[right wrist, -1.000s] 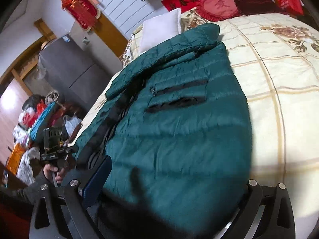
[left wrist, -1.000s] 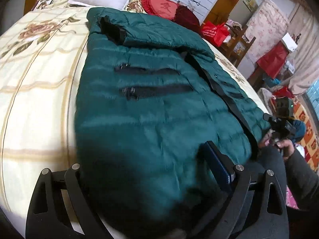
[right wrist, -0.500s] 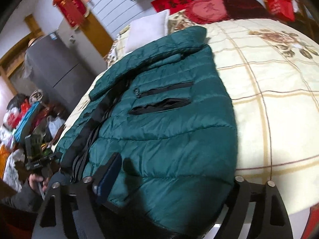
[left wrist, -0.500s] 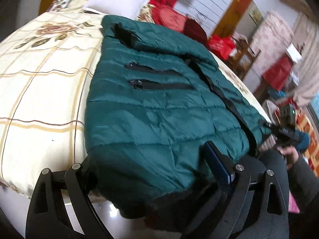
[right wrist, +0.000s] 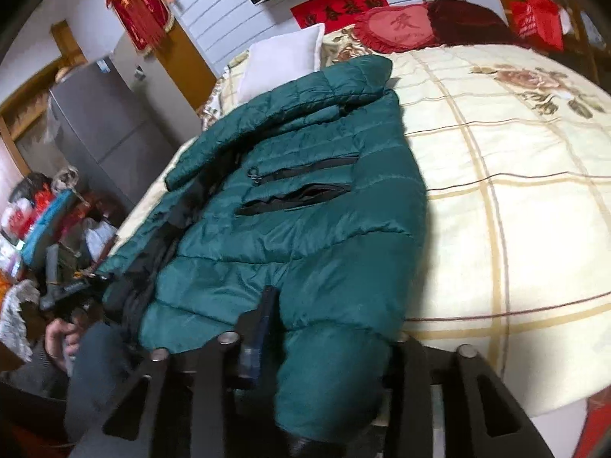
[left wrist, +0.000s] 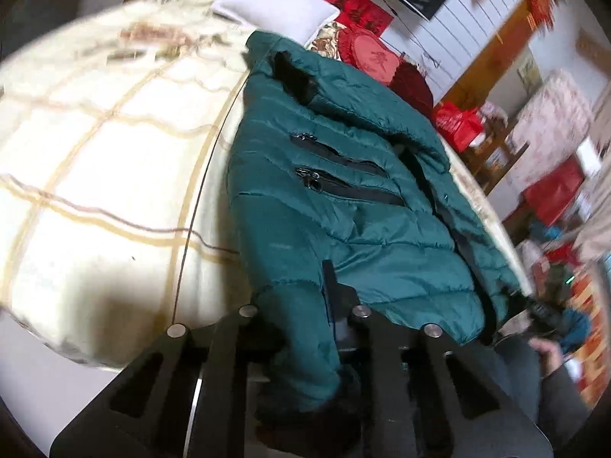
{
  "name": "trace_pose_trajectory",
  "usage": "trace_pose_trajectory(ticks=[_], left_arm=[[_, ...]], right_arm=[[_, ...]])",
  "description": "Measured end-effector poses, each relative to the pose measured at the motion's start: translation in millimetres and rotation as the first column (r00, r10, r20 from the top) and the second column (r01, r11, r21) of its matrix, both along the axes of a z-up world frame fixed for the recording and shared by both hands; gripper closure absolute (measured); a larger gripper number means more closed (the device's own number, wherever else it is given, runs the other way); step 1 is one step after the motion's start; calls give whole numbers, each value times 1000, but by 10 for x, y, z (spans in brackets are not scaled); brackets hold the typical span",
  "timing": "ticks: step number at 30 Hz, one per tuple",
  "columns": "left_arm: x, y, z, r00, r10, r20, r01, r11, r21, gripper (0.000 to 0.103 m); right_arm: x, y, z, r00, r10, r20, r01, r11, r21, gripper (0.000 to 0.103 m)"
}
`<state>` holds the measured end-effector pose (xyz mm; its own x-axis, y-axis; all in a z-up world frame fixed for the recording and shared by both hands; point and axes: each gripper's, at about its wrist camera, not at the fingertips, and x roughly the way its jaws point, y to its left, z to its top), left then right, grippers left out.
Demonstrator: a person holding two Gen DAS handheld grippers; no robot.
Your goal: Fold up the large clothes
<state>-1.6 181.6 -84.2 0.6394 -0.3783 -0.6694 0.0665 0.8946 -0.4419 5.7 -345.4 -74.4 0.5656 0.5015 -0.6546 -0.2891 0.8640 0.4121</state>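
Note:
A dark green quilted jacket (left wrist: 343,206) lies spread on the bed, collar toward the pillows, two black zip pockets facing up. My left gripper (left wrist: 301,328) is shut on the jacket's bottom hem at one corner, the fabric bunched between its fingers. In the right wrist view the same jacket (right wrist: 305,210) fills the middle, and my right gripper (right wrist: 324,347) is shut on the hem at the other bottom corner. Each view shows the other gripper low at the edge, held in a hand.
The bed has a cream plaid cover with flowers (right wrist: 515,191). A white pillow (left wrist: 278,4) and red cushions (right wrist: 397,26) lie at its head. A grey fridge (right wrist: 103,122) and bags stand on one side, red bags and chairs (left wrist: 458,126) on the other.
Both grippers have gone from open around the jacket's hem to shut on it, and have drawn back toward the bed's foot edge, bunching the hem.

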Motion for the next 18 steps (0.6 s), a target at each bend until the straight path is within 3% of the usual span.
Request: trace_pose_trajectory(ticks=[2, 5, 13, 18], left_arm=[[-13, -25, 66, 1000, 8, 16, -8, 1000, 15, 93], [-25, 80, 194, 997, 46, 54, -44, 998, -40, 93], [-106, 390, 440, 987, 138, 83, -129, 986, -106, 94], [-253, 440, 707, 980, 139, 143, -125, 987, -103, 93]], right_arm=[[-34, 27, 50, 1000, -14, 25, 15, 999, -29, 80], [-77, 63, 178, 997, -41, 68, 44, 998, -52, 85], [-308, 210, 604, 983, -44, 179, 54, 997, -53, 86], [-502, 224, 815, 973, -82, 216, 95, 994, -51, 86]])
